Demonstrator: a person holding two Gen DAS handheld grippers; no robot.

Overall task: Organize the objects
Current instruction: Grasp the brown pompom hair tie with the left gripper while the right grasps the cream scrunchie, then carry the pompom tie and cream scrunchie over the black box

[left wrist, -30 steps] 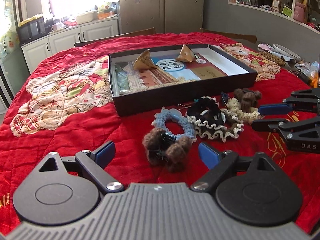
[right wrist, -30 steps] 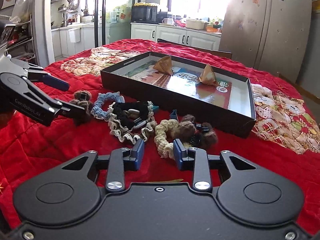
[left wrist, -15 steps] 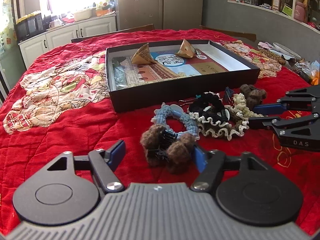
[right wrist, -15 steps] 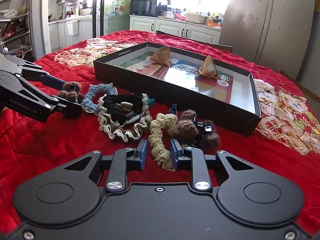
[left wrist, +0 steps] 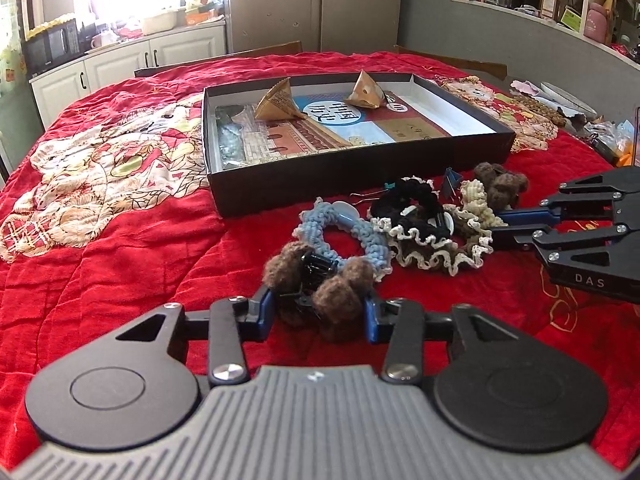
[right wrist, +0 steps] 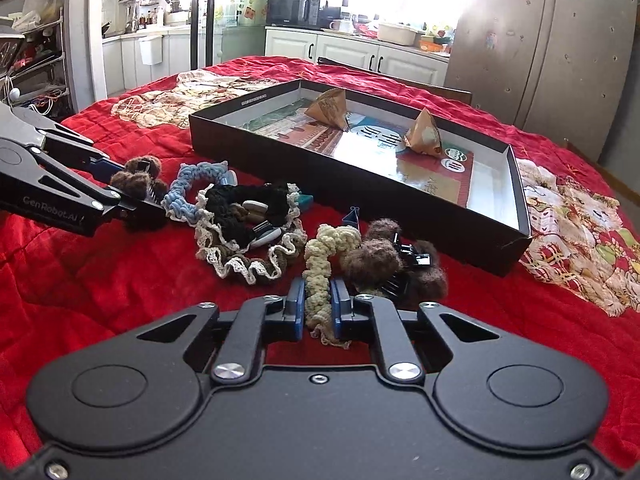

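Between closing left jaws, brown pompom clip [left wrist: 320,292], pads touching

You have fuzzy brown pompom clips [left wrist: 320,284], a knitted cream scrunchie [right wrist: 320,276], a quilted red cloth [left wrist: 120,272], and a matt black cardboard box [left wrist: 360,184] with glossy printed lining.

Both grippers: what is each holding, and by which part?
Left gripper: brown pom-pom hair clip, pinched across both pom-poms. Right gripper: cream scrunchie, pinched at its near loop.
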